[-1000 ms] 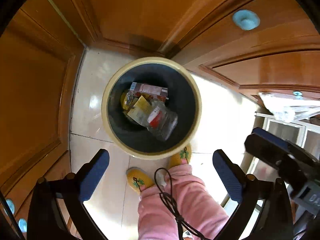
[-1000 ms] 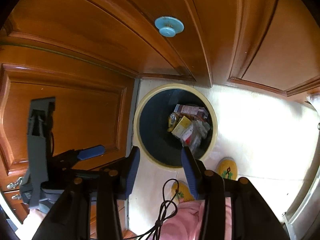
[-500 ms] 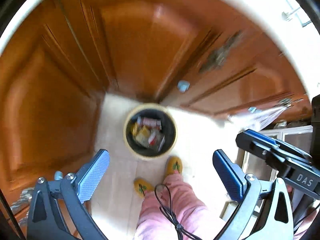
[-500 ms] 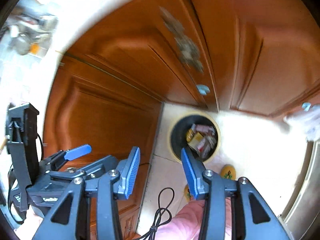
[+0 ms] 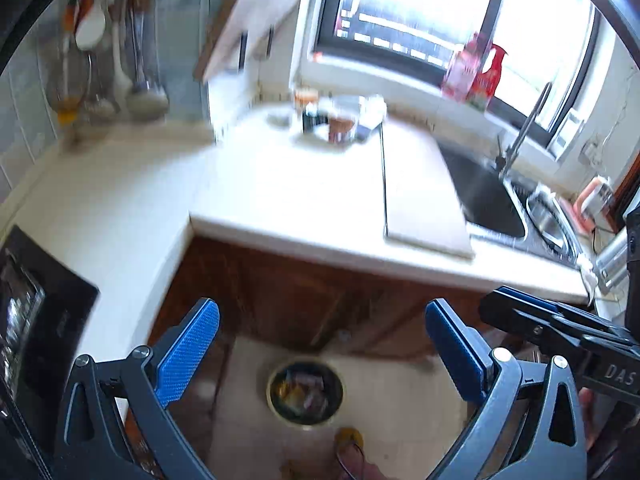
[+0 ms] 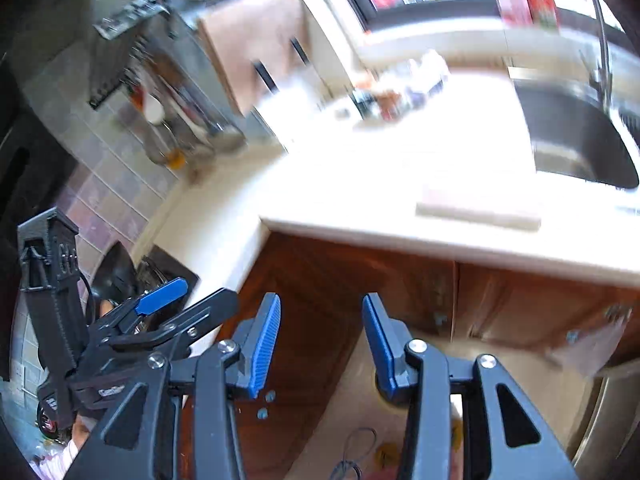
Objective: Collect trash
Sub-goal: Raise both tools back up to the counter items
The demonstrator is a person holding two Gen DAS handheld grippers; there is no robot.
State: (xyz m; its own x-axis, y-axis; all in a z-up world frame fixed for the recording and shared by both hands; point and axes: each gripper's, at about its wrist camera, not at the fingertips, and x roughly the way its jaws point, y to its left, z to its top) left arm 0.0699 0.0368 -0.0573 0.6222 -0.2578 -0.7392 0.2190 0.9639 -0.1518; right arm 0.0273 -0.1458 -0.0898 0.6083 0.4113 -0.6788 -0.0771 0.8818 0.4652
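- While both tools hang high over the floor, the left gripper (image 5: 320, 344) has its blue pads far apart, with nothing between them.
- The right gripper (image 6: 320, 340) has its blue pads partly apart, also with nothing in them.
- The round trash bin with a pale yellow rim (image 5: 305, 394) stands on the light floor tiles (image 5: 400, 392), far below, near the brown wooden cupboard doors (image 5: 300, 292).
- Wrappers and other trash (image 5: 302, 392) lie inside the bin.
- Above the doors is the white table (image 5: 280, 188), with a pale cutting board (image 5: 420, 196) on it, beside the dark metal sink (image 5: 488, 196).
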